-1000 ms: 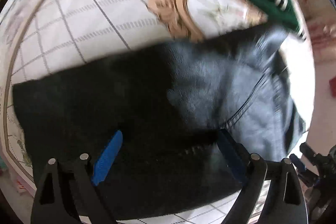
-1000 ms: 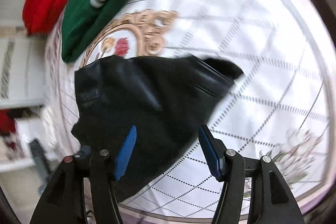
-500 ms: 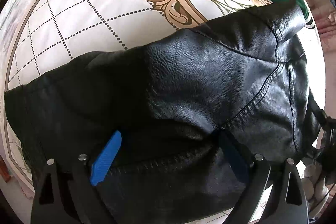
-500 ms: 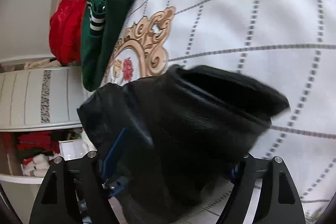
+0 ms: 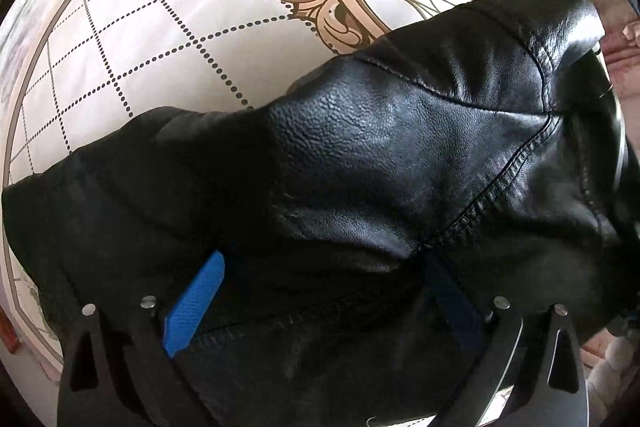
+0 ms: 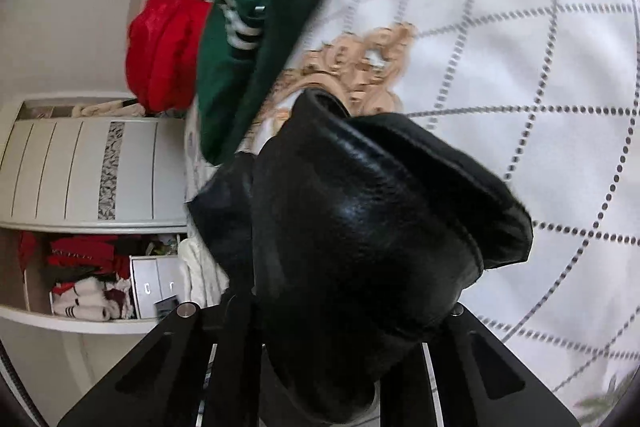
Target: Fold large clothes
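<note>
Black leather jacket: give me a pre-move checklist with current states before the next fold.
1. Right tongs on the black leather jacket: ok, closing on a bunched fold.
2. Left tongs free of it: ok, opening wide, pads pressing nothing.
3. Jacket flat on the bedspread: not ok, humped and creased.
4. Landing area free: cannot tell; the green striped garment lies near the jacket's far edge.
5. Red garment out of the way: ok.

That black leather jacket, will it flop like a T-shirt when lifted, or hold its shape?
The black leather jacket probably holds shape somewhat: it stands in rounded humps rather than lying flat. Its glossy grain hints it may slip. It looks thick, so likely heavy.
</note>
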### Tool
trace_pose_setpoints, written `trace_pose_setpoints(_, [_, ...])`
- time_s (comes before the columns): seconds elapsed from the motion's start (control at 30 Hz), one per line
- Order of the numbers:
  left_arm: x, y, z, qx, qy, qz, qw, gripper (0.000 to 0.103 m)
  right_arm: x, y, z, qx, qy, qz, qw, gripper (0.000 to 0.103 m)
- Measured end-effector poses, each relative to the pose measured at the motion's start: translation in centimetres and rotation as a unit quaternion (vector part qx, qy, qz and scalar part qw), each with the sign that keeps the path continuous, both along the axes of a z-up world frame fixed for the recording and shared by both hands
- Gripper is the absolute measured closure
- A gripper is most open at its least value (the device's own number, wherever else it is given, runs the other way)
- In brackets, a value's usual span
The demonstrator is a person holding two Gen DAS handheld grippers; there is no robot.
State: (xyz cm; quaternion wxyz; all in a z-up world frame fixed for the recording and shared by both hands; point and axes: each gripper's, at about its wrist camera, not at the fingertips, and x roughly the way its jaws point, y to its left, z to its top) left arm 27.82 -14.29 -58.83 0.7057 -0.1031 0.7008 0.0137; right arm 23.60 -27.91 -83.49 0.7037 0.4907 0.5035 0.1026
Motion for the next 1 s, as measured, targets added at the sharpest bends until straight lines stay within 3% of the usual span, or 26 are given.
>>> trace_pose_setpoints(0.3, [-0.5,1.3,0.1,-0.026,-0.01,0.009,0.9996,0.0,-0.8,4.3,6.6,-0.027,-0.038,0.037,0.998,0.087])
trace_pose_setpoints(0.43, [-1.4,3.3,0.8,-0.054,-0.015,0.022,0.9982,0.0,-0.5,6.9,9.5,-0.055,-0.05,0.057,0.996,0.087])
trace_pose_setpoints(0.63, [-4.5,11.1,2.5,-0.116,-0.029,0.126,0.9849,0.002,-1.1,12.2,14.8,-0.095,-0.085,0.104,0.986,0.087])
trace_pose_setpoints(0.8, [-10.7,20.2,6.6,-0.122,-0.06,0.229,0.9637,0.002,-2.7,21.1,19.2,-0.154,-0.126,0.207,0.958,0.087])
trace_pose_setpoints(0.93, [-17.7,27.1,11.4,-0.057,-0.091,0.298,0.9485,0.002,-4.8,29.6,19.7,-0.183,-0.147,0.304,0.923,0.087])
trace_pose_setpoints(1.0, [-20.8,30.0,13.1,-0.028,-0.1,0.33,0.9383,0.002,-6.8,34.7,18.8,-0.196,-0.157,0.362,0.898,0.087])
